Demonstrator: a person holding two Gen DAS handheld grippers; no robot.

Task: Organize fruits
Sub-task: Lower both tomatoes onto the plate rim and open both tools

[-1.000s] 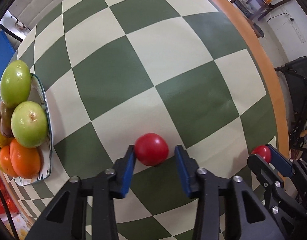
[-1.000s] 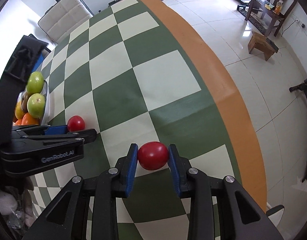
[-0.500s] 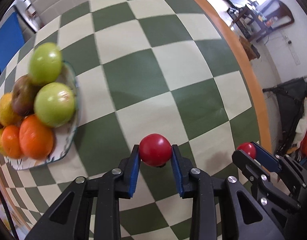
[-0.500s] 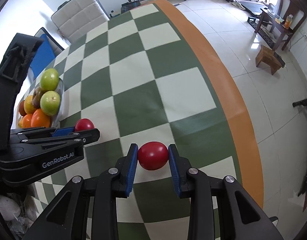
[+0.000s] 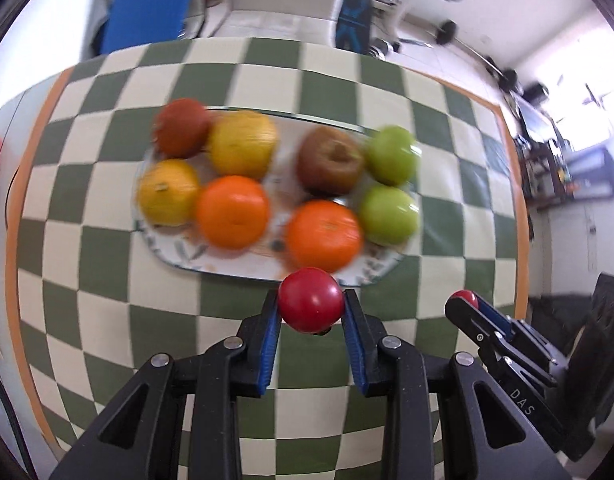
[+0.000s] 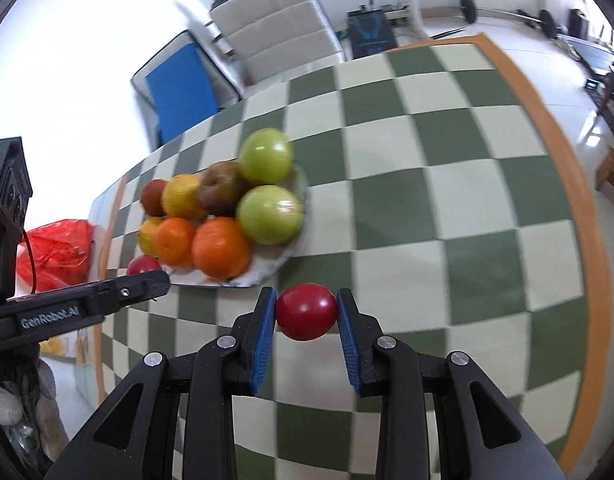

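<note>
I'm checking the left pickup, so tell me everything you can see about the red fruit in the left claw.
The red fruit is small, round, smooth and glossy, with a pale highlight on top and a dark nub underneath. It is pinched at its sides between the blue pads of the left claw, clear of the checkered tablecloth. It sits just short of the near rim of the fruit plate.

A plate (image 5: 179, 258) sits on the bench (image 5: 107, 320), holding eight fruits in two rows. In the left wrist view, the left gripper (image 5: 311, 320) holds a small fruit (image 5: 310, 305) just before the plate's near edge. The right gripper (image 5: 473, 312) is off to the right, holding another small fruit (image 6: 305, 316). A chair (image 6: 275, 36) stands behind the bench.
</note>
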